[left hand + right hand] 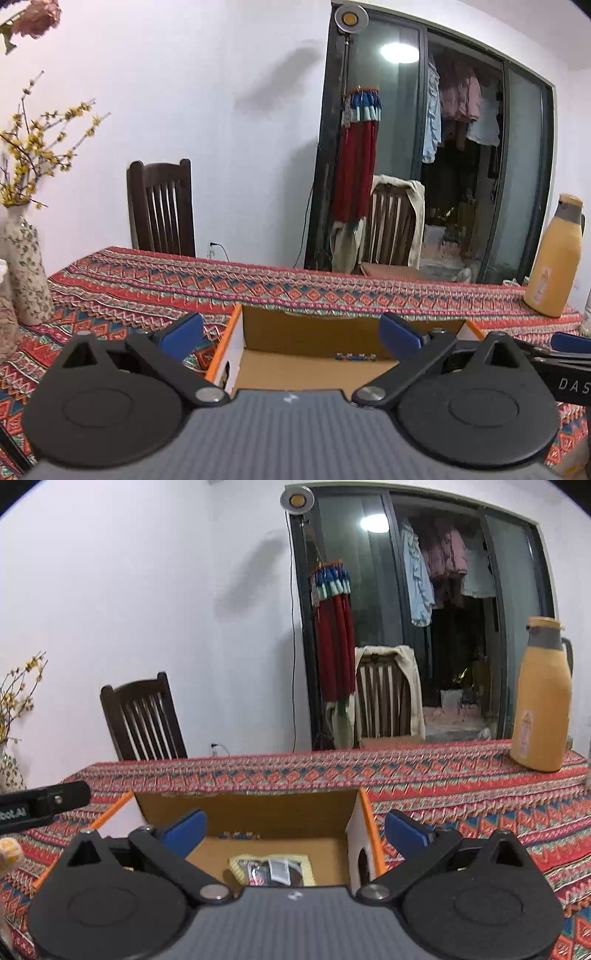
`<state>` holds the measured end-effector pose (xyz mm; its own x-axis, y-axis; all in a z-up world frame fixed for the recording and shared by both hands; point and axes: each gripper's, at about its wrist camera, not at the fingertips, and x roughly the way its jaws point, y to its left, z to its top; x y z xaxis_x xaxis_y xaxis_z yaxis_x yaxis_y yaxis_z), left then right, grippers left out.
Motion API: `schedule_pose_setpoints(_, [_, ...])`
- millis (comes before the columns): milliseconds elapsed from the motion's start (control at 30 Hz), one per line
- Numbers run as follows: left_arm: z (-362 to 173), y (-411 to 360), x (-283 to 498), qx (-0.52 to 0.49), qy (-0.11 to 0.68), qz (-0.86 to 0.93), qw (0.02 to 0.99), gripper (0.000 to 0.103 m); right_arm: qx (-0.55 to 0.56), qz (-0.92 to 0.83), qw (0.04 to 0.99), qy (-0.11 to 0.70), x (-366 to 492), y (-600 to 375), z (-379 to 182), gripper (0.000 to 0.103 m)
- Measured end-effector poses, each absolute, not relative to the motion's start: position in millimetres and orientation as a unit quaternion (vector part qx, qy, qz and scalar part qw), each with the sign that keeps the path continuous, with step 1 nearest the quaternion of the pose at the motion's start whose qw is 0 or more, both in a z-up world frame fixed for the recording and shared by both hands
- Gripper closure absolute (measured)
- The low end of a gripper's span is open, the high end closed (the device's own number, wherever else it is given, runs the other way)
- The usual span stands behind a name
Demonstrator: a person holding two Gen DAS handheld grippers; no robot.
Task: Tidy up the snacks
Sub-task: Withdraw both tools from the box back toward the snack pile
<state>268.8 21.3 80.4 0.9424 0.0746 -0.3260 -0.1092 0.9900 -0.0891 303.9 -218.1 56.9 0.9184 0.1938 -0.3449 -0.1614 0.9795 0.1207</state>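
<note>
An open cardboard box point(255, 328) with orange edges and white outer walls sits on the patterned tablecloth, and both grippers hover just above its near side. My left gripper point(291, 332) stands open over the box's left half, nothing between its blue pads. My right gripper point(295, 829) is open too, over the box point(295, 812) and its right wall. A yellow-rimmed snack packet point(271, 871) lies flat on the box floor below the right gripper. A small strip of colourful print point(354, 356) shows at the foot of the far wall.
A yellow thermos jug point(541, 698) stands at the table's far right. A floral vase point(26, 269) with yellow blossom twigs stands at the left. Two wooden chairs point(144, 716) wait behind the table point(332, 288), before a glass sliding door.
</note>
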Motion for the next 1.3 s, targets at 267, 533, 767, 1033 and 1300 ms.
schedule_pose_setpoints(267, [104,16,236,-0.040,0.141,0.040,0.988,0.000,0.031,0.090,0.985,0.145,270,-222,88,0.000])
schedule_pose_setpoints(533, [102,6,190,-0.028,0.144,0.022,0.989,0.000,0.024,0.104,0.988,0.114,212,-234,95,0.000])
schedule_pose_setpoints(767, [91,4,147,-0.031,0.153,0.006,0.988,0.000,0.008,0.106,0.987,0.117,160,-244,79,0.000])
schedule_pose_setpoints(1033, [73,8,107,-0.034,0.174,-0.005,0.984,0.000,-0.013,0.119,0.982,0.148,106,-247,45,0.000])
schedule_pose_setpoints(1300, [44,17,73,-0.034,0.208,-0.011,0.978,0.000,-0.036,0.149,0.968,0.201,70,-237,8,0.001])
